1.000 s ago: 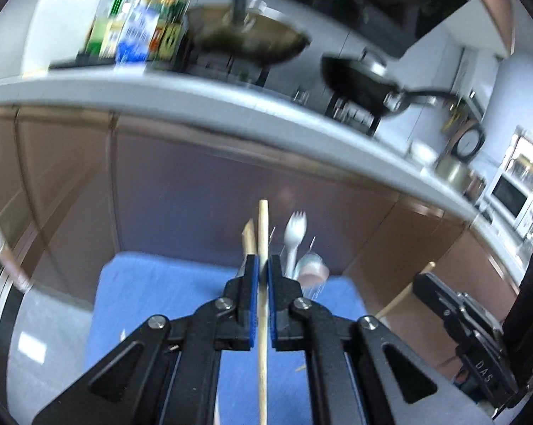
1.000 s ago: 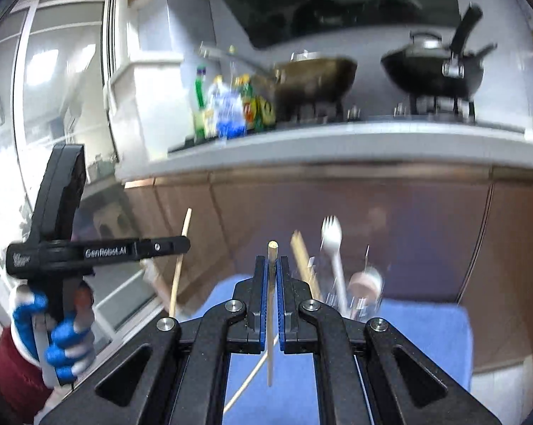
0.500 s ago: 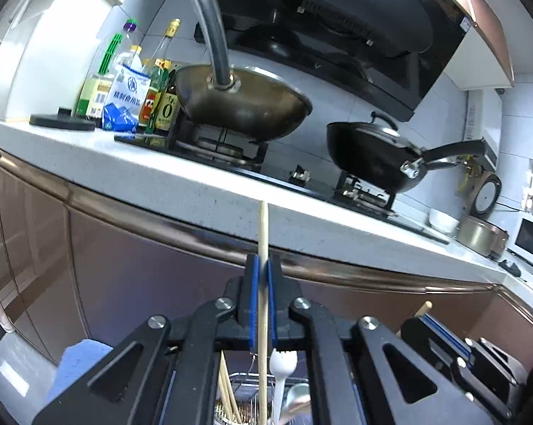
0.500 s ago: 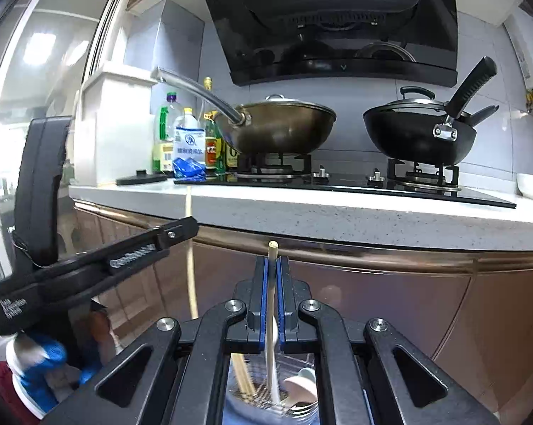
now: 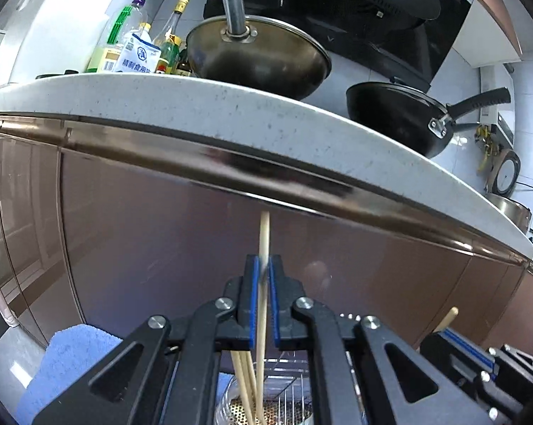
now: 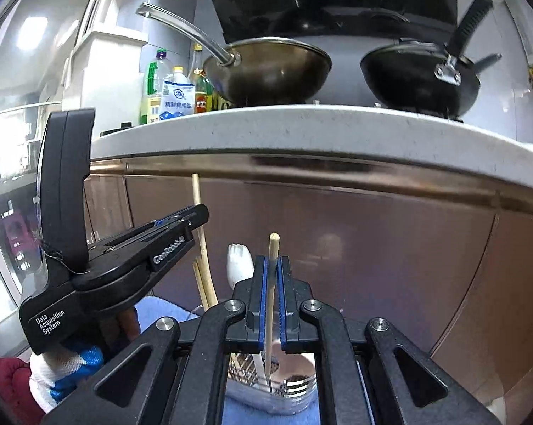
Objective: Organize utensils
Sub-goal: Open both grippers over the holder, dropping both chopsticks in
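My left gripper [image 5: 263, 260] holds a wooden chopstick [image 5: 264, 233] upright between its blue pads, and its jaws are opening. The stick's lower end reaches down among other chopsticks [image 5: 243, 379] in a mesh utensil holder [image 5: 284, 405]. My right gripper [image 6: 273, 262] is shut on a second chopstick [image 6: 273, 244], also upright, whose lower end dips into the holder [image 6: 296, 386]. A white spork [image 6: 240, 265] and more chopsticks [image 6: 204, 287] stand in it. In the right wrist view the left gripper [image 6: 199, 212] is at the left, held by a gloved hand [image 6: 68, 361].
The holder stands on a blue towel [image 5: 71, 361] in front of brown cabinet doors [image 5: 153, 241]. Above runs a white counter edge [image 5: 266, 120] with a steel wok [image 5: 259, 60], a black wok [image 5: 397, 117] and bottles [image 5: 139, 46]. The right gripper's body [image 5: 479, 361] is close on the left gripper's right.
Both grippers first tipped up from looking down on the towel, then sank below the counter edge. Each still carries its chopstick, whose lower end now reaches into the holder.
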`<state>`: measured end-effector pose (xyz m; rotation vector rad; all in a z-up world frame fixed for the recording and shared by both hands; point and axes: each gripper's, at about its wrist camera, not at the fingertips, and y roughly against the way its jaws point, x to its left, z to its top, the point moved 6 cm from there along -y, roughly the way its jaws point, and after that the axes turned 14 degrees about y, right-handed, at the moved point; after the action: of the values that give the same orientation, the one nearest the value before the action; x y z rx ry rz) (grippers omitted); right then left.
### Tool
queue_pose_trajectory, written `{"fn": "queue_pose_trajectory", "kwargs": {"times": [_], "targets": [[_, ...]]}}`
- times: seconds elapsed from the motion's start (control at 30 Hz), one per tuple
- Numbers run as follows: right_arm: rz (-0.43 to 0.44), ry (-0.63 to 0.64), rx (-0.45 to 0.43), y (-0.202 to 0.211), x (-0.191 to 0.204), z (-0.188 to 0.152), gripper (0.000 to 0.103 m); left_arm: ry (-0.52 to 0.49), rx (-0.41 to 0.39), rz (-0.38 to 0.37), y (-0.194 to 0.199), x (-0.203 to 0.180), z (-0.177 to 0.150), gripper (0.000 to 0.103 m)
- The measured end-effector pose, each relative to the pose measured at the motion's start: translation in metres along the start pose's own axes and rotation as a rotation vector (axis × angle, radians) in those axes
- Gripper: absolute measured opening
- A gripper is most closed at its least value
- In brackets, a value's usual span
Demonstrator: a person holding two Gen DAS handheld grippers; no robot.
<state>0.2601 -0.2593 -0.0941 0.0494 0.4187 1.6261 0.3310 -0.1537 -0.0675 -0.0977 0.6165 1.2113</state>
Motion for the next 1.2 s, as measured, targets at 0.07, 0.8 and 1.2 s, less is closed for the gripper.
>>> {"fn": "queue_pose_trajectory", "kwargs": {"times": [0.07, 0.8, 1.2], "targets": [[-0.002, -0.008, 0.006, 0.002, -0.001, -0.002, 0.011, -0.013, 0.002, -0.003, 0.006, 0.0, 0.002, 0.007], [-0.018, -0.059, 0.022, 0.077, 0.002, 0.01, 0.026, -0.127, -0.007, 0.056, 0.146, 0.01, 0.026, 0.038], [-0.031, -0.085, 0.066, 0.149, 0.031, -0.019, 0.036, -0.146, 0.041, 0.181, 0.22, 0.05, 0.007, 0.044]]}}
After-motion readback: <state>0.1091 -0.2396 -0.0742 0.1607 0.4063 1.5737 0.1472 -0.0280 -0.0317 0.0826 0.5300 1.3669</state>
